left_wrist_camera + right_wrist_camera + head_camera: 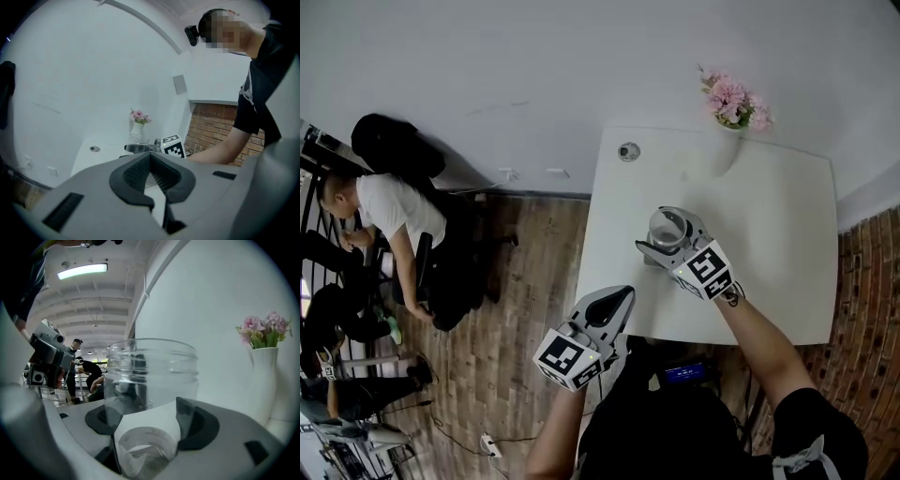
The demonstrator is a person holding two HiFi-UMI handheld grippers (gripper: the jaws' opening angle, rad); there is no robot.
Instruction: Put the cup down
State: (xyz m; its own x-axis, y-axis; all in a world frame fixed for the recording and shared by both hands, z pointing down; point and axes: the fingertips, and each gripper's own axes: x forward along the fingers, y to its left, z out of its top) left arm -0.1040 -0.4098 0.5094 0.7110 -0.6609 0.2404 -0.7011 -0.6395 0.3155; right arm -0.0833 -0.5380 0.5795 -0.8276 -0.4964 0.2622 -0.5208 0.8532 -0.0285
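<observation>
A clear plastic cup [669, 227] stands upright between the jaws of my right gripper [668, 236] over the white table [787, 234]. In the right gripper view the cup [149, 399] fills the middle, with the dark pads [199, 426] pressed on its sides. Whether its base touches the table I cannot tell. My left gripper [617, 302] is at the table's near edge, left of the cup, jaws shut and empty. In the left gripper view its pads [161, 176] meet, and the right gripper's marker cube [171, 146] with the cup [137, 148] shows beyond.
A white vase with pink flowers [733, 111] stands at the table's far edge, the vase [264, 376] just right of the cup. A round grommet [628, 151] sits at the far left corner. People sit on the wooden floor [525, 309] to the left. Brick floor [872, 309] lies right.
</observation>
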